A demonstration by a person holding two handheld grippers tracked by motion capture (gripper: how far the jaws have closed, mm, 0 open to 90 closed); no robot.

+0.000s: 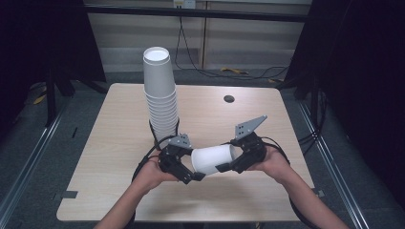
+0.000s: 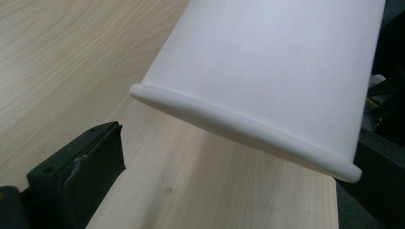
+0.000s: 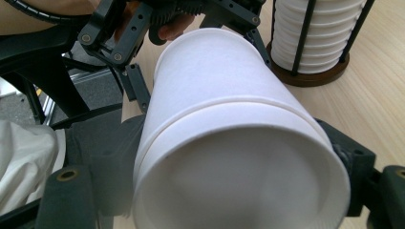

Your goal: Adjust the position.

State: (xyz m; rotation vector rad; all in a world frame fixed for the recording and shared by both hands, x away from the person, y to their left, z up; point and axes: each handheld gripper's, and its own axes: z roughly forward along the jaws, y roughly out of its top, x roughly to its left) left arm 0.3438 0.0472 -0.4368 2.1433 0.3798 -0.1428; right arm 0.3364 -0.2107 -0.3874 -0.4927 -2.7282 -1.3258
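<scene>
Your left gripper [image 1: 187, 168] stands open around the rim end of the paper cup [image 1: 213, 159], jaws wide, apparently not pinching. The cup hangs sideways just above the table [image 1: 114, 143], near the cup stack [image 1: 161, 102]. It's light and crushable, so squeeze gently. Your right gripper [image 1: 229, 166] clamps its base; the long axis runs left-right.

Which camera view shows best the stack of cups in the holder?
The high view: the whole stack of cups stands upright at the table's middle, behind the left gripper. The right gripper view shows just its lowest cups inside the black-barred holder.
</scene>
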